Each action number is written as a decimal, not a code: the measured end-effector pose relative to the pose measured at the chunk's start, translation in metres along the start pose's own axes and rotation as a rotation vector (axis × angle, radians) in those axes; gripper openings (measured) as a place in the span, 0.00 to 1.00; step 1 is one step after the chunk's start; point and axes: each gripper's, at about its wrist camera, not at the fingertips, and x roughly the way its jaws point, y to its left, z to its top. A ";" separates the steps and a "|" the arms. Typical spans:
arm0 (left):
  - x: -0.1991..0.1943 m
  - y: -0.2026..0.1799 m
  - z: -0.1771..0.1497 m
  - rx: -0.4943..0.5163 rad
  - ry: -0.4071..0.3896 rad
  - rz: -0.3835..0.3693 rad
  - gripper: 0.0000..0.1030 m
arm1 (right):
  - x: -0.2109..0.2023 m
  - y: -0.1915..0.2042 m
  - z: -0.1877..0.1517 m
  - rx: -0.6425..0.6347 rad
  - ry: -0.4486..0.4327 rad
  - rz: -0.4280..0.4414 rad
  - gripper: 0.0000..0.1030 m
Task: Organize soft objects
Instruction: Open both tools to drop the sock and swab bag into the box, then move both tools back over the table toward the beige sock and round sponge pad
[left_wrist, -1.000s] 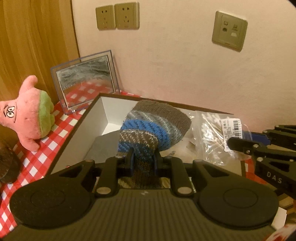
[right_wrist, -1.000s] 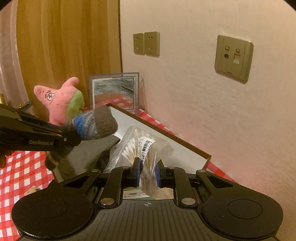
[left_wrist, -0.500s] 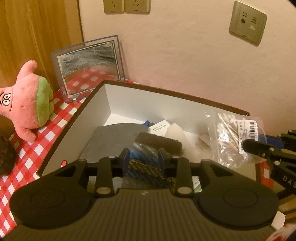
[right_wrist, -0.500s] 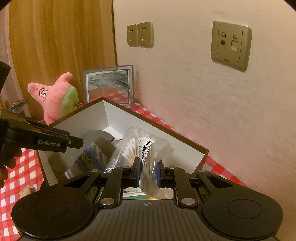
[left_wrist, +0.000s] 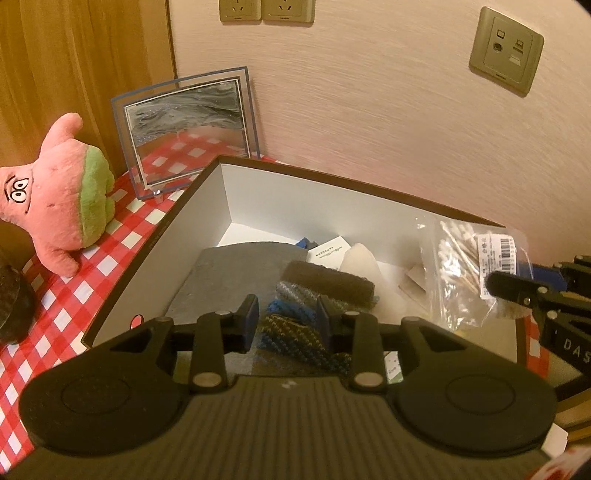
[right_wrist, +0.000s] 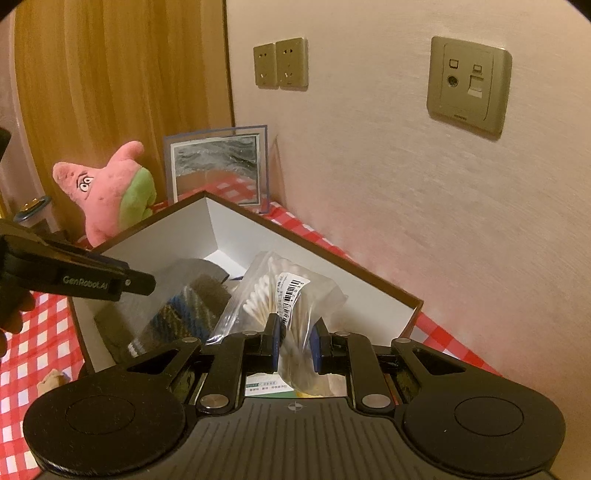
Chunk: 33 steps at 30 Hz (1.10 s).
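A striped blue, grey and brown knitted sock (left_wrist: 314, 299) lies inside the open brown box (left_wrist: 288, 199), on a grey cloth (left_wrist: 232, 273). My left gripper (left_wrist: 287, 321) hangs open just above the sock, holding nothing. My right gripper (right_wrist: 293, 343) is shut on a clear bag of cotton swabs (right_wrist: 280, 295) and holds it over the box's right part (right_wrist: 369, 284). The bag (left_wrist: 469, 266) and the right fingers (left_wrist: 517, 291) also show in the left wrist view. The sock (right_wrist: 188, 314) and the left fingers (right_wrist: 92, 280) show in the right wrist view.
A pink star plush toy (left_wrist: 55, 195) sits on the red checked tablecloth (left_wrist: 74, 302) left of the box. A glass picture frame (left_wrist: 188, 129) leans against the wall behind it. White packets (left_wrist: 354, 258) lie in the box. A dark object (left_wrist: 11, 306) sits at far left.
My left gripper lowered the sock into the box, opened and let it go; the sock now lies on the grey cloth. My right gripper still holds the swab bag.
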 end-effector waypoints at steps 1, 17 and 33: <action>0.000 0.000 0.000 -0.001 0.000 0.000 0.31 | 0.000 0.000 0.001 0.000 -0.001 -0.004 0.16; -0.020 0.006 -0.009 -0.019 -0.013 -0.011 0.37 | -0.013 0.001 0.000 0.030 -0.032 -0.016 0.51; -0.082 0.034 -0.055 -0.108 -0.055 0.003 0.47 | -0.056 0.027 -0.034 0.047 -0.022 0.068 0.56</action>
